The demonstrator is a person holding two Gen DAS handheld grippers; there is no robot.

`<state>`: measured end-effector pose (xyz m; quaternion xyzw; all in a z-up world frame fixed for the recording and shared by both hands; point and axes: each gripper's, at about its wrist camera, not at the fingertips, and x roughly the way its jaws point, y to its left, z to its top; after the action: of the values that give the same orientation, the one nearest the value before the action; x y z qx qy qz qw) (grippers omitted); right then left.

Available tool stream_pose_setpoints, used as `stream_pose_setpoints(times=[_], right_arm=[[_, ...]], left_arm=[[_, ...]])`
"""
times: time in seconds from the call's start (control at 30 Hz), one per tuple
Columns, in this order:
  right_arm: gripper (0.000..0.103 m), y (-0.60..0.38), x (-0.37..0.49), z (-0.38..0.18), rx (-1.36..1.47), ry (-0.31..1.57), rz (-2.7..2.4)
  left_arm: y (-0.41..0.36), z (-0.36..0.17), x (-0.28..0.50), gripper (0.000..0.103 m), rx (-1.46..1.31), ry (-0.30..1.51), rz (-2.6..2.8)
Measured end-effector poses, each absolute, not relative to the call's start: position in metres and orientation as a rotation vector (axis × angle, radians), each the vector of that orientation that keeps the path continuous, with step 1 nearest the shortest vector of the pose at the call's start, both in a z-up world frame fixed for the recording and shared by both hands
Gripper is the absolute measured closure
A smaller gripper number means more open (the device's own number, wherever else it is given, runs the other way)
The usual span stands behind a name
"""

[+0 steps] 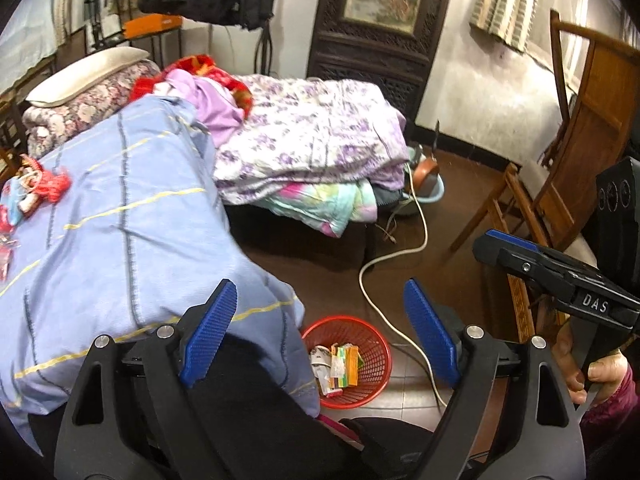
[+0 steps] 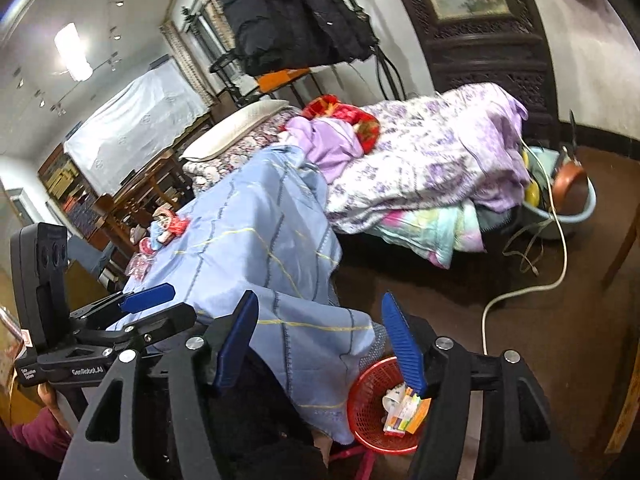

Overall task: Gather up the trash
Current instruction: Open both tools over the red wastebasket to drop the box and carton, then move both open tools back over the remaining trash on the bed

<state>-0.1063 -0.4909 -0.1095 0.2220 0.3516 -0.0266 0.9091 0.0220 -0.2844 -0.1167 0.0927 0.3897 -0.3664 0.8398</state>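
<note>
Both grippers empty, held above near corner of counter.
Left gripper: jaws apart.
Right gripper: jaws apart.
Red basket on floor beside that corner, wrappers inside.
Red wrappers remain at counter's far left edge.
Judgement: reach there next, pinch one piece only, avoid snagging blue cloth.

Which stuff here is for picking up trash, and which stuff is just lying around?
For the job:
red basket holding wrappers
red wrappers on the blue cloth
left tongs, right tongs, both open

Just lying about:
purple quilt
white cable
black jacket
</note>
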Motion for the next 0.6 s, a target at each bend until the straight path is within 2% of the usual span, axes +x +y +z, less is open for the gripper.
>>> stream_pose_setpoints(times=[0.6], right_arm=[[0.033,-0.390,-0.080,-0.060,0.315,0.692,0.089]], left_arm=[[-0.160,-0.085,0.025,0.015,-0.020,0.708,-0.626]])
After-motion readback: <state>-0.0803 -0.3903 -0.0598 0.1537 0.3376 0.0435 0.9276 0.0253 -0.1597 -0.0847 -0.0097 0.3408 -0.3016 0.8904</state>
